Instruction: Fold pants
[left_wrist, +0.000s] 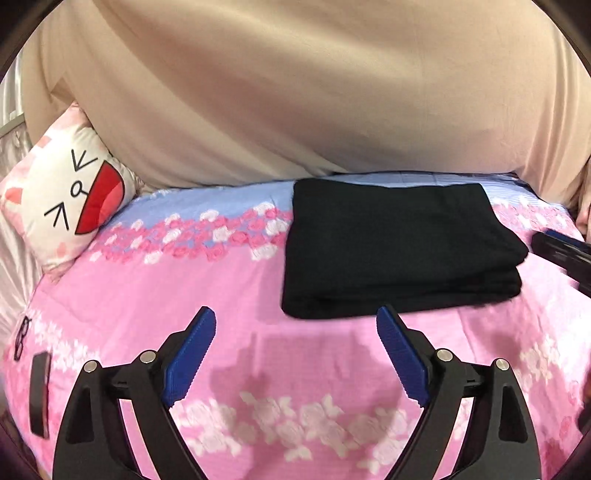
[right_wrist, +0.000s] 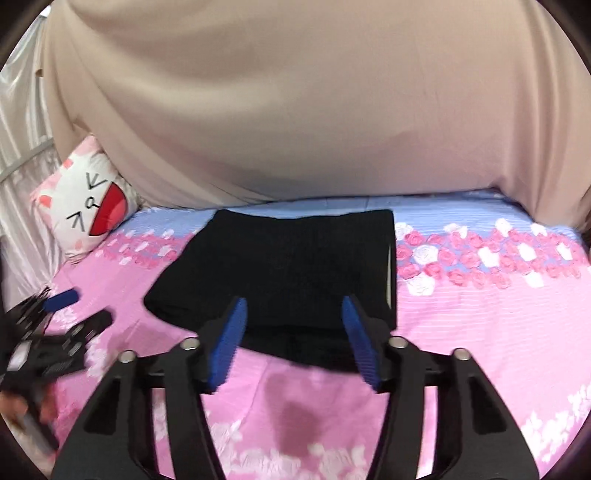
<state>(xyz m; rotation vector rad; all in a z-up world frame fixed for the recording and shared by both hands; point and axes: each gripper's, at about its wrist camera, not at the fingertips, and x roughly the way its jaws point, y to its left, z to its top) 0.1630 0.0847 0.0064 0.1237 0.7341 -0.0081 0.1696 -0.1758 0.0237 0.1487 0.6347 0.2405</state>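
The black pants (left_wrist: 399, 251) lie folded into a thick rectangular stack on the pink floral bed cover (left_wrist: 147, 288). They also show in the right wrist view (right_wrist: 295, 266). My left gripper (left_wrist: 295, 321) is open and empty, just in front of the stack's near left corner. My right gripper (right_wrist: 294, 310) is open and empty, with its blue fingertips over the near edge of the stack. The right gripper shows at the right edge of the left wrist view (left_wrist: 561, 254), and the left gripper shows blurred at the left of the right wrist view (right_wrist: 59, 325).
A white cat-face pillow (left_wrist: 74, 199) sits at the far left of the bed, also in the right wrist view (right_wrist: 92, 210). A beige curtain (left_wrist: 295, 92) hangs behind the bed. A dark flat object (left_wrist: 38, 391) lies at the bed's left edge.
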